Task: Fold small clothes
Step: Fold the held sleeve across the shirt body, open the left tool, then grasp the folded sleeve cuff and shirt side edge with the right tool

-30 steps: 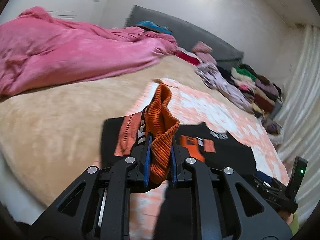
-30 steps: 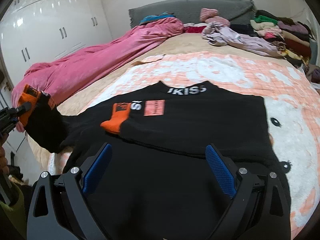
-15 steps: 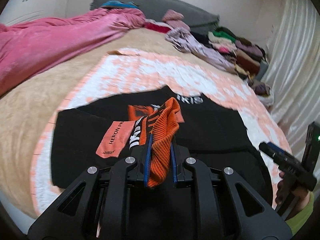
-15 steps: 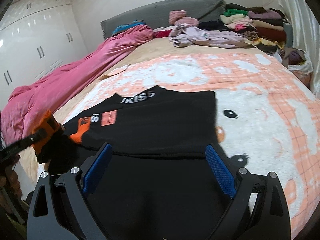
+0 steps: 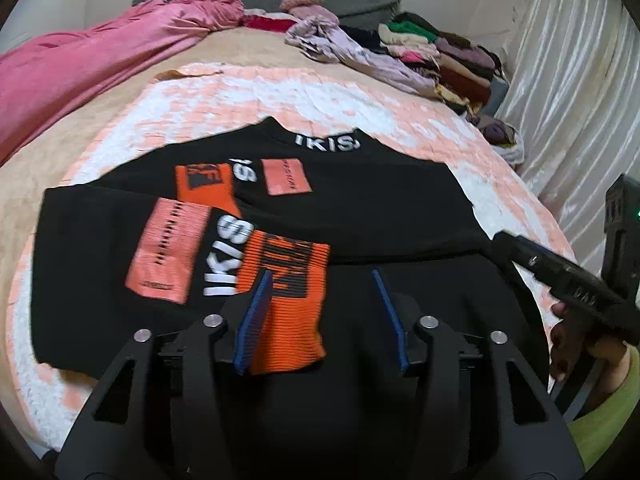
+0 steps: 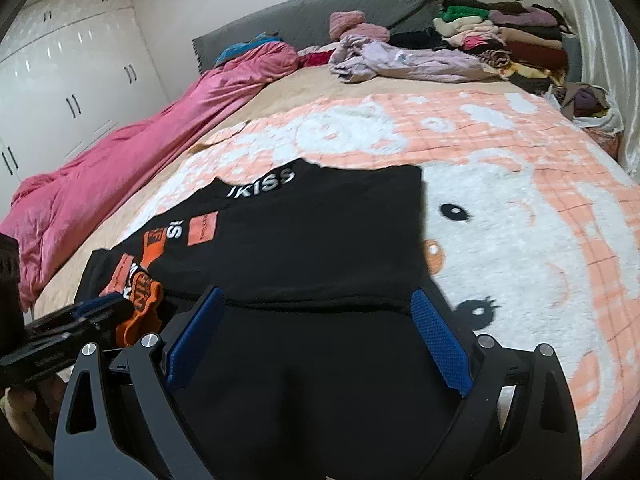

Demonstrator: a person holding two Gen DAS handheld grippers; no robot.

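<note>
A black sweater [image 5: 380,208] with white lettering and orange cuffs lies flat on a pink-and-white blanket [image 5: 248,96]. Its left sleeve is folded across the body, and that sleeve's orange cuff [image 5: 288,304] rests on the black cloth. My left gripper [image 5: 320,320] is opening, with the cuff lying loose between the blue pads and close to the left one. The other orange cuff [image 5: 204,184] lies further back. My right gripper [image 6: 318,340] hovers open over the sweater's [image 6: 320,248] lower part with nothing held. In the right wrist view, the left gripper [image 6: 80,320] sits beside the cuff [image 6: 140,304].
A pink duvet [image 6: 120,152] is heaped along the bed's left side. Loose lilac clothes [image 6: 400,62] and a stack of folded clothes [image 6: 512,36] sit at the back right before a grey headboard [image 6: 320,12]. White wardrobe doors [image 6: 60,80] stand left, a curtain [image 5: 568,80] right.
The left gripper carried the orange cuff to the right and down over the sweater's body, then its jaws parted and the cuff dropped flat. The right gripper shifted slightly and stayed open.
</note>
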